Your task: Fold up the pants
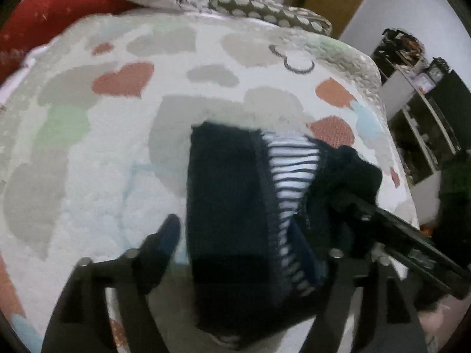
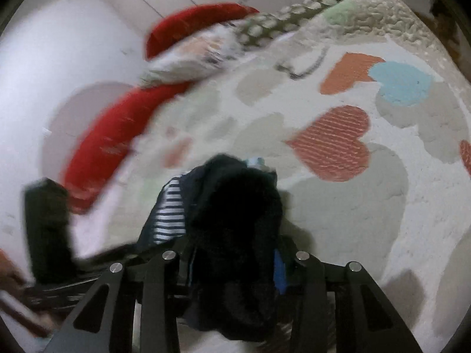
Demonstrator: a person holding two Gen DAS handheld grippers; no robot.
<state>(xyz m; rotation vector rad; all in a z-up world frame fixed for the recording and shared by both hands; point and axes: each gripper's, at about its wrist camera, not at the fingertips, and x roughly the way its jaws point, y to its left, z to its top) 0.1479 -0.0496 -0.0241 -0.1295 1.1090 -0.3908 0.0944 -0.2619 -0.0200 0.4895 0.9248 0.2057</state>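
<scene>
Pants [image 1: 229,206], dark navy with striped lining, lie bunched on the heart-patterned bedspread [image 1: 117,147]. Left gripper [image 1: 250,235] straddles them, jaws apart; right gripper [image 2: 232,235], at three o'clock, clamps the dark cloth.

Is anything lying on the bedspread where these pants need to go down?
Nothing visible. The dark pants already sit between the left gripper fingers, with the right gripper bunched in them too. The heart-print bedspread around them looks bare; the red pillow and polka-dot fabric lie at its far edge.
</scene>
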